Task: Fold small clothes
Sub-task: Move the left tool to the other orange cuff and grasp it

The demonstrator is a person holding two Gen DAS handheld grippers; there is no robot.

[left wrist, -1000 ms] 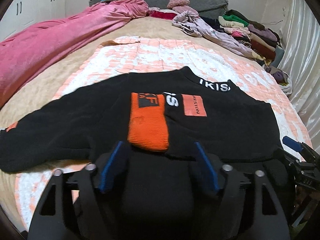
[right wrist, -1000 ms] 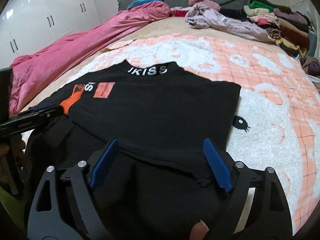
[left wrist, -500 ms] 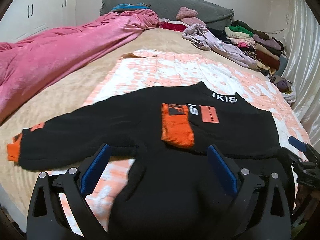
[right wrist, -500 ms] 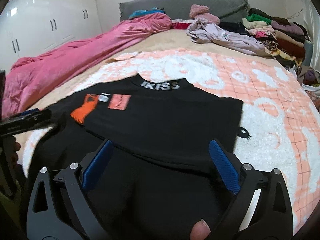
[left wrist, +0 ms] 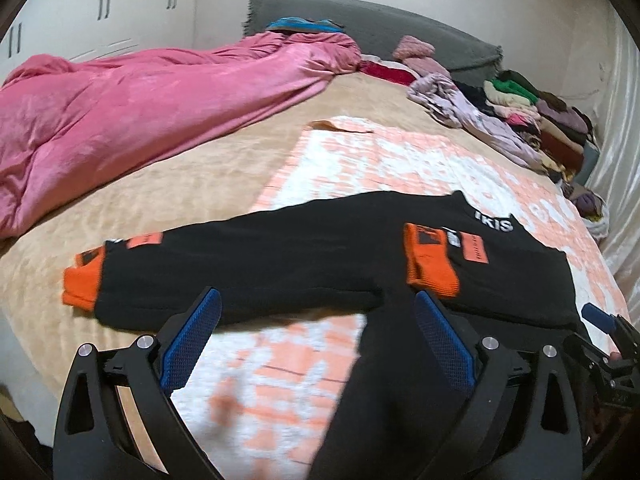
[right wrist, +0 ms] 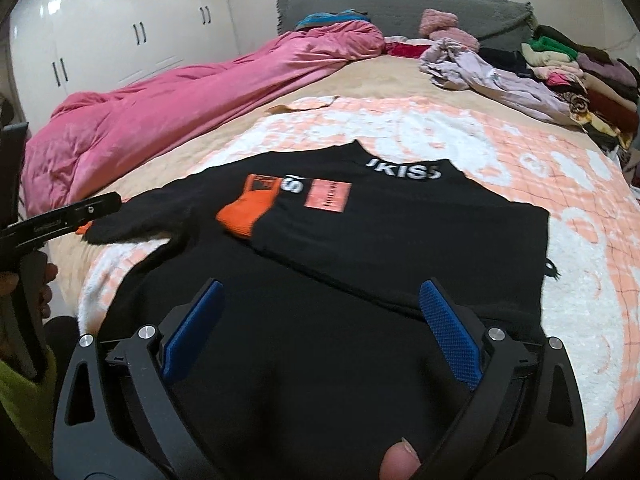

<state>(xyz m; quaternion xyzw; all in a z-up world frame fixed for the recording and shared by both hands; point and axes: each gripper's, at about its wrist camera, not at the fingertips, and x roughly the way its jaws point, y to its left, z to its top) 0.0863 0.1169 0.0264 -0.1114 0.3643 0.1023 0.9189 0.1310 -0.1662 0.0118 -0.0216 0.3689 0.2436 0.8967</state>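
A black sweater (left wrist: 320,256) with orange cuffs and white collar lettering lies on the peach-and-white blanket (left wrist: 360,160). One sleeve is folded across the chest, its orange cuff (left wrist: 430,264) on the body. The other sleeve stretches left, ending in an orange cuff (left wrist: 82,282). My left gripper (left wrist: 316,344) is open and empty above the sweater's lower left edge. My right gripper (right wrist: 320,332) is open and empty above the sweater's (right wrist: 360,264) lower body. The left gripper's side shows at the left of the right wrist view (right wrist: 60,220).
A pink duvet (left wrist: 140,112) lies along the bed's left side. A pile of clothes (left wrist: 520,120) lines the far right by the grey headboard (left wrist: 380,28). White wardrobes (right wrist: 120,32) stand on the left. The bed's near edge is below the grippers.
Both grippers have opened and pulled back from the sweater. The left gripper has swung left, so the outstretched sleeve and its cuff have come into view.
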